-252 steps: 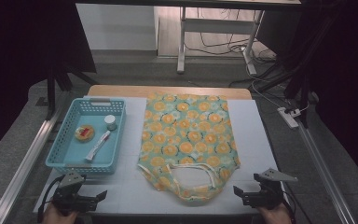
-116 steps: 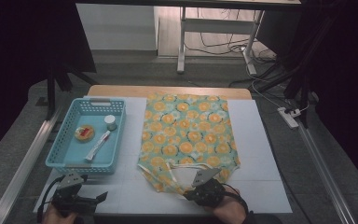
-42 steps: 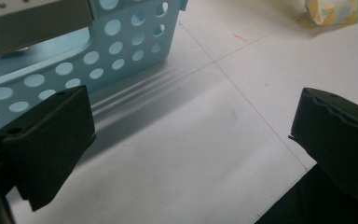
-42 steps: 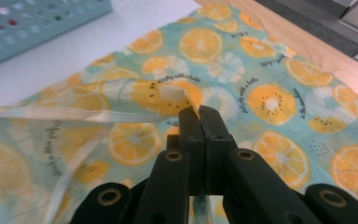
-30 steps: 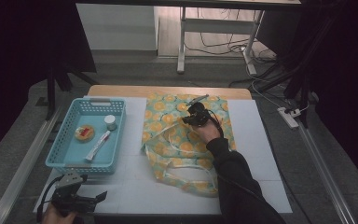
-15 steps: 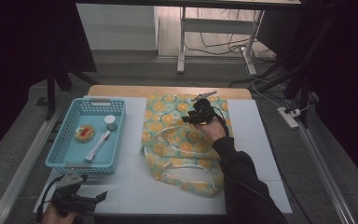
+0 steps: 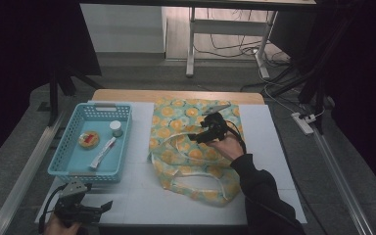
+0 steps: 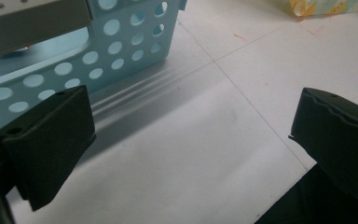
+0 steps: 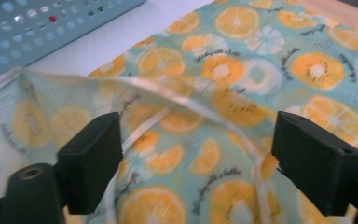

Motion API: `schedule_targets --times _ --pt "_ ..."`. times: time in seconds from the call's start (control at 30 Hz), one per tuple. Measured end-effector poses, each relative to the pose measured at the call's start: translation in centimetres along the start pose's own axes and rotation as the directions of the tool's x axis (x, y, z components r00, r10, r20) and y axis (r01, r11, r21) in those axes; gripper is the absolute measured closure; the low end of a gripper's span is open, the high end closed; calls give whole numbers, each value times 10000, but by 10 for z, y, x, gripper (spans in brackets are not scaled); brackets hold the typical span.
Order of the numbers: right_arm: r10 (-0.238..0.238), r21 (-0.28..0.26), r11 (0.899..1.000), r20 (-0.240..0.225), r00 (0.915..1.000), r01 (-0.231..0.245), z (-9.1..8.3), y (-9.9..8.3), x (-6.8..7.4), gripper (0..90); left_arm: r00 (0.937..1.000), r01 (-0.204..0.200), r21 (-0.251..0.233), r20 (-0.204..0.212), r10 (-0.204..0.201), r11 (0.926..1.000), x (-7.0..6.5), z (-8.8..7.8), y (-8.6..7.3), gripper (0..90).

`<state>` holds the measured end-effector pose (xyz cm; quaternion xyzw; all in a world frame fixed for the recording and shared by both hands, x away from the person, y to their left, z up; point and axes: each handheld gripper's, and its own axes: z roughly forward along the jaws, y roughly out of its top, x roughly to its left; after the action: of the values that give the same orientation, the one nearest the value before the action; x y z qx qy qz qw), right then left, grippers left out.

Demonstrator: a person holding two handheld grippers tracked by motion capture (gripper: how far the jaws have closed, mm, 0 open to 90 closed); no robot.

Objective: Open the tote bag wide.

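Note:
A teal cloth bag (image 7: 191, 147) printed with orange slices lies in the middle of the white table, its mouth toward me and its white handles (image 7: 200, 178) near the front. My right gripper (image 7: 195, 137) hovers over the bag's middle. Its jaws have just been opening and now stand open with nothing pressed between them. In the right gripper view (image 9: 196, 158) the bag's top layer (image 9: 242, 65) sits raised, its pale rim running just beyond the jaws. My left gripper (image 7: 105, 206) rests open at the table's front left corner, with bare table between its jaws (image 8: 191, 140).
A light blue perforated basket (image 7: 61, 169) stands left of the bag, holding a round orange item (image 7: 88, 139), a small white jar (image 7: 116, 129) and a white tube (image 7: 103, 152). Its wall (image 8: 112, 51) lies just ahead of my left gripper. Beyond the table's far wooden edge are cables.
The right gripper carried the bag's top layer from the front edge toward the middle, then opened its jaws and let it go. The left gripper stayed put.

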<state>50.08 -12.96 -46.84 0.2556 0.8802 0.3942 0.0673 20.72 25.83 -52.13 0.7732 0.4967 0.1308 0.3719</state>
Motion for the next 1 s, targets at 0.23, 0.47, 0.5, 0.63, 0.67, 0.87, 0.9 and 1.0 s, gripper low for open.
schedule_targets --times 0.23,0.47,0.5,0.63,0.67,0.87,0.9,1.0 --pt "-127 286 9995 -267 9996 134 -11 -16 16 4 10000 16 6 -2 -16 10000 0 0 0 0" --pt "-613 877 9942 -170 9980 626 -11 -40 29 0 10000 16 -8 34 -16 10000 0 0 0 0" --pt "-666 1006 9926 -108 9977 674 -10 -44 30 0 10000 7 -7 34 -7 10000 0 0 0 0" --pt "-694 1541 9856 -41 9976 692 -4 -59 31 0 10000 -7 -15 39 7 10000 0 0 0 0" --pt "-679 1612 9845 -96 9976 685 -2 -62 31 0 10000 -12 -19 42 12 10000 0 0 0 0" --pt "-1079 2151 9708 -33 9942 1061 8 -73 34 9 10000 -37 -20 53 38 10000 0 0 0 0" --pt "-1283 2195 9677 56 9917 1239 10 -75 35 15 10000 -56 -21 56 56 10000 0 0 0 0" --pt "-1514 2170 9650 37 9885 1470 8 -75 37 103 10000 -42 -15 53 42 10000 0 0 0 0"
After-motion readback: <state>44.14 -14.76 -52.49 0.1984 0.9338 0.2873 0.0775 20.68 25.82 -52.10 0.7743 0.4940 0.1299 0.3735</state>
